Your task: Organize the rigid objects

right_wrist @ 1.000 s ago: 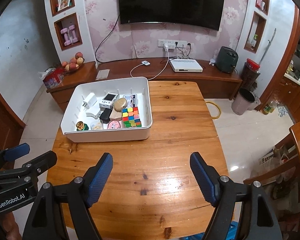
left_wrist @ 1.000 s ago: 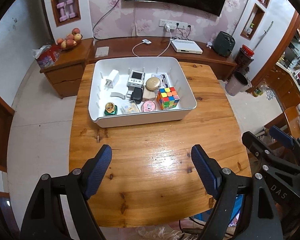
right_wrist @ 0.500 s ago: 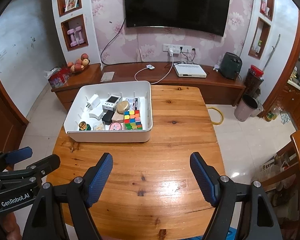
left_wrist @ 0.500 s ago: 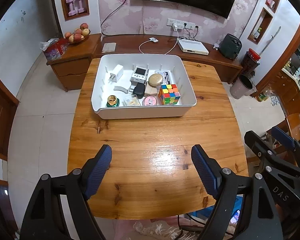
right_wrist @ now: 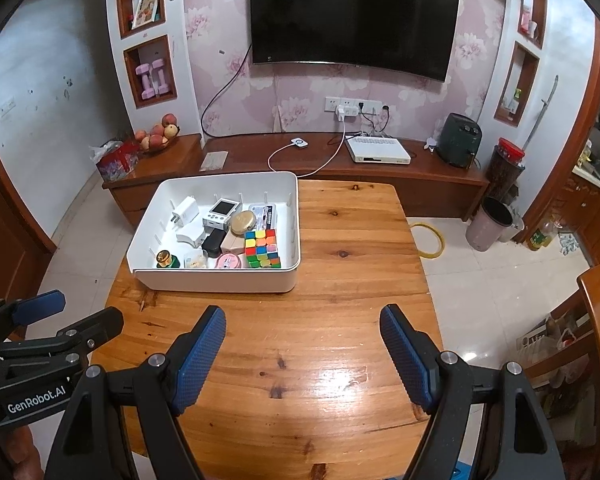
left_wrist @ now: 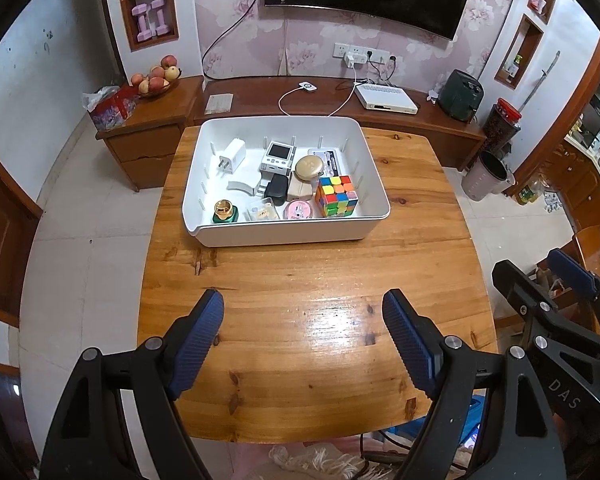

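Left wrist view: left hand-held gripper (left_wrist: 303, 312) spread, empty, over bare bench (left_wrist: 300, 280); white tray (left_wrist: 284, 234) of objects sits upper centre. Right wrist view: right hand-held gripper (right_wrist: 302, 326) spread too; approach the cube (right_wrist: 262, 249) squarely, upper left.

The left gripper (left_wrist: 303, 308) hangs with its jaws spread wide, nothing between them. The right gripper (right_wrist: 302, 322) (just to its right, at the near edge) is likewise wide apart and empty, both pointing forward.
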